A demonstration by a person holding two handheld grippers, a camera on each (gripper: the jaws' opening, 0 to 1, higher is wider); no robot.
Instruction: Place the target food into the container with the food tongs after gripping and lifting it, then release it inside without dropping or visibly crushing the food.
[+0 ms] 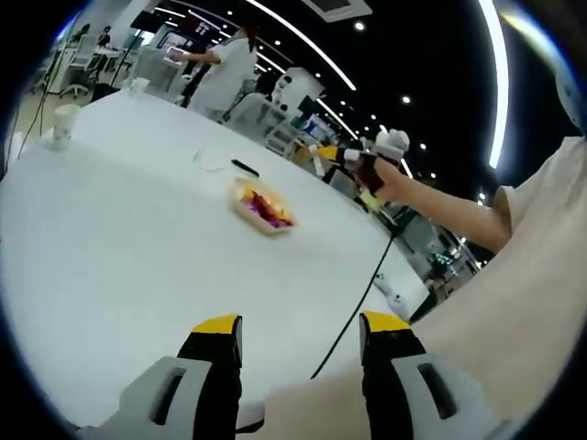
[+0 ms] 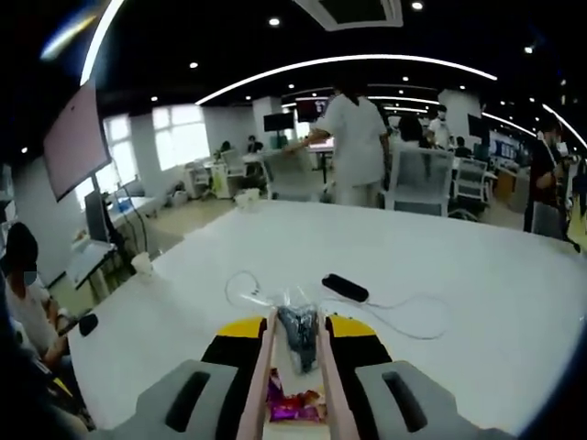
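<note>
Left gripper view looks across a white worktop [image 1: 110, 257]. Its own claw [image 1: 303, 330] rises from the bottom with the yellow-tipped jaws standing wide apart and nothing between them. Farther out on the worktop lies a shallow tray [image 1: 263, 206] – the container – with red and purple food [image 1: 268, 207] in it. A dark small object [image 1: 245, 168] lies just beyond the tray, and a paper cup [image 1: 64, 121] stands well apart near the far left edge. A black cable [image 1: 358, 307] runs down across the worktop between the tray and the claw. At the right, a hand [image 1: 390, 179] on a bare forearm holds the other gripper above the worktop's edge; how its jaws stand cannot be told from here.

Right gripper view shows the right claw [image 2: 296, 335] with its jaws narrow – pressed against the two pale arms of the tongs [image 2: 266, 376], which run forward between them. The tong tips hold a dark piece of food [image 2: 298, 332] in clear wrapping, lifted above the tray's [image 2: 295, 405] purple contents seen low in the view. Beyond lie a black remote-like object [image 2: 346, 288] and a thin white cord [image 2: 404, 316] looped on the worktop. A person in white [image 2: 353, 147] stands at the far side.
</note>
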